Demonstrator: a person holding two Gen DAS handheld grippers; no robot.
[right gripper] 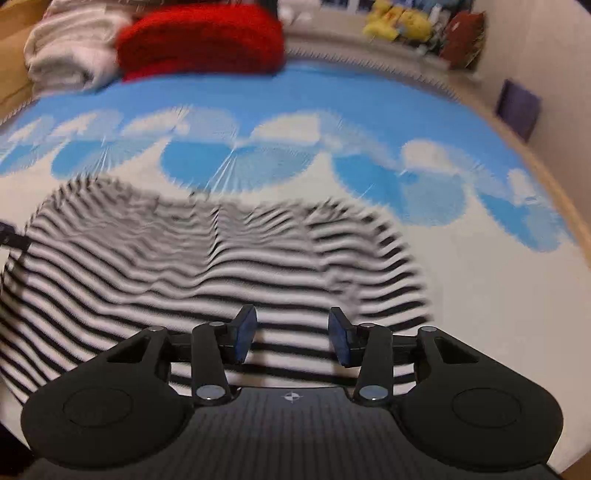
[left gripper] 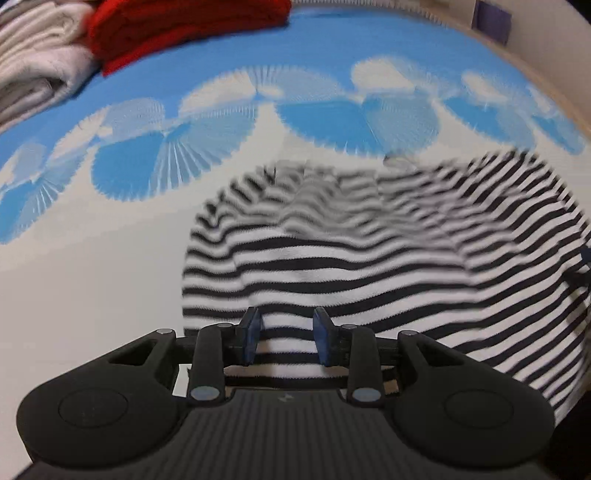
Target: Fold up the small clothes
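A black-and-white striped garment (left gripper: 369, 266) lies on a bed sheet printed with blue and white fans (left gripper: 258, 110). It also shows in the right wrist view (right gripper: 184, 266). My left gripper (left gripper: 287, 341) is open over the garment's near left part, its blue pads apart with striped cloth showing between them. My right gripper (right gripper: 291, 336) is open over the garment's near right part, pads wide apart. Both views are blurred. A bit of the other gripper shows at the right edge of the left view (left gripper: 583, 266).
A folded red garment (right gripper: 199, 40) and a pile of white towels (right gripper: 70, 51) lie at the far left of the sheet (right gripper: 461, 295). A shelf with soft toys (right gripper: 399, 22) runs behind the bed. A purple object (right gripper: 519, 107) leans on the right wall.
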